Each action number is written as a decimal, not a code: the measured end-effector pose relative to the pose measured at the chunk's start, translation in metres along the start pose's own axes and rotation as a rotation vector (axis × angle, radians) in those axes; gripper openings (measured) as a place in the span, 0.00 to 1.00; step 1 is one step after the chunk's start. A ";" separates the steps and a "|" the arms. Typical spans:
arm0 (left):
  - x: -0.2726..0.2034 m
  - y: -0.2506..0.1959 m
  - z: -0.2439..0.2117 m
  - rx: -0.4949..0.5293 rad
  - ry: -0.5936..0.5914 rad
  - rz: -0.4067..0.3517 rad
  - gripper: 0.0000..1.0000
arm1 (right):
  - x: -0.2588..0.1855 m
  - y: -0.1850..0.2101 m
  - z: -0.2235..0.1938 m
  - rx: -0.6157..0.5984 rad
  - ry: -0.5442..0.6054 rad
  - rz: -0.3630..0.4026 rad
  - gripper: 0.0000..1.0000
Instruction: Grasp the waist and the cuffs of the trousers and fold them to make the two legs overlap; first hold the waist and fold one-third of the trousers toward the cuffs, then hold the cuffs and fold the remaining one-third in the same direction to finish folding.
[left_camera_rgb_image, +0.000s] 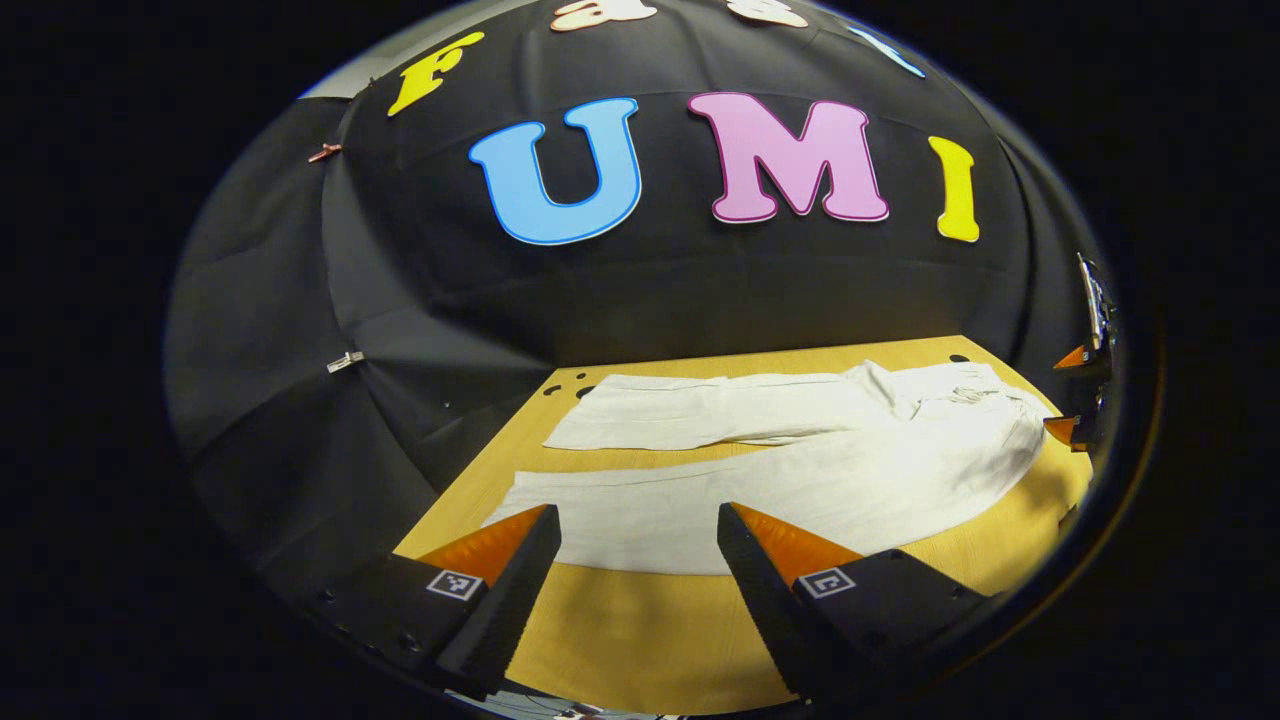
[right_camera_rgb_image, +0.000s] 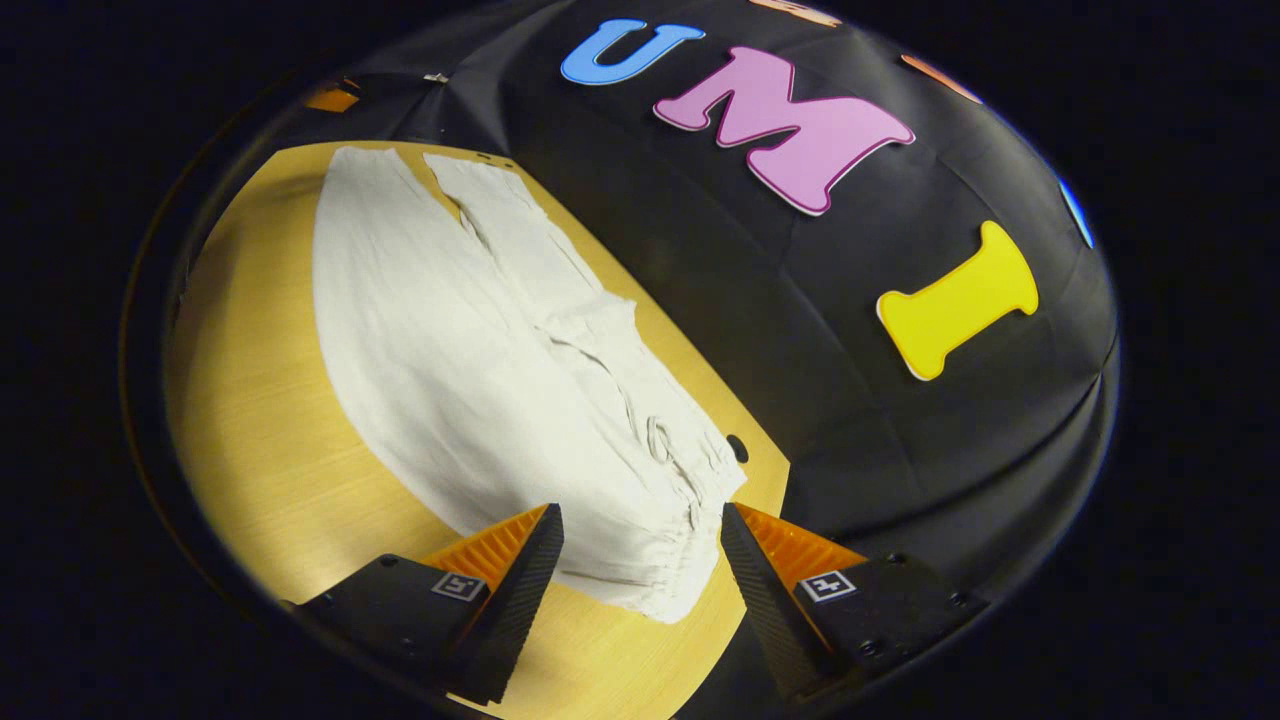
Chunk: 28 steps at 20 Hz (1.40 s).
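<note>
Pale trousers (left_camera_rgb_image: 800, 470) laid flat and full length on the wooden worktop (left_camera_rgb_image: 640, 640), the two legs side by side and not yet overlapped. In the left gripper view the cuffs lie toward the worktop's left edge and the gathered waist (right_camera_rgb_image: 680, 510) toward its right edge; the far leg runs close along the back edge, under the black cloth wall (left_camera_rgb_image: 450, 300), and the near leg (left_camera_rgb_image: 700, 510) fans wider toward the front. A narrow strip of bare wood separates the legs near the cuffs, so the garment appears spread for the first, lengthwise fold.

Left claw (left_camera_rgb_image: 638, 540): fingers spread, nothing between them, hovering above the front edge of the worktop and facing the near leg toward its cuff end. Right claw (right_camera_rgb_image: 642, 545): fingers likewise spread and empty, poised over the waistband at the trousers' right end, the band lying between and below the tips; contact cannot be told. It is also seen at the right margin of the left gripper view.

This placement, one claw at each end of the near side, suits lifting waist and cuff together to carry the near leg over the far one. No fold is judged begun.
</note>
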<state>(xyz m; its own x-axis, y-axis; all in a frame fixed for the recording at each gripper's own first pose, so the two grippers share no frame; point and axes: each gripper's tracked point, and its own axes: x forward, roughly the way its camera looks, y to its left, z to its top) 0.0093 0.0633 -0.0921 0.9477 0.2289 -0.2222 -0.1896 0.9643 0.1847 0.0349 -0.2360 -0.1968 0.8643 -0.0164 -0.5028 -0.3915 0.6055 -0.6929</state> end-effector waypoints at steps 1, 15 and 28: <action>0.000 0.000 0.000 0.005 0.003 -0.005 0.99 | 0.002 0.004 -0.004 -0.004 0.010 0.017 0.97; 0.019 0.015 -0.033 0.027 0.103 0.002 0.99 | 0.032 0.045 -0.042 -0.283 0.086 0.120 0.97; 0.033 0.073 -0.076 0.108 0.172 0.088 0.99 | 0.079 0.058 -0.024 -0.470 0.108 0.100 0.62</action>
<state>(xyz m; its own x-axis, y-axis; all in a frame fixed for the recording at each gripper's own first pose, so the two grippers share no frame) 0.0070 0.1515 -0.1590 0.8692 0.3394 -0.3595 -0.2320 0.9221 0.3098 0.0734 -0.2212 -0.2889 0.7872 -0.0735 -0.6123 -0.5928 0.1838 -0.7841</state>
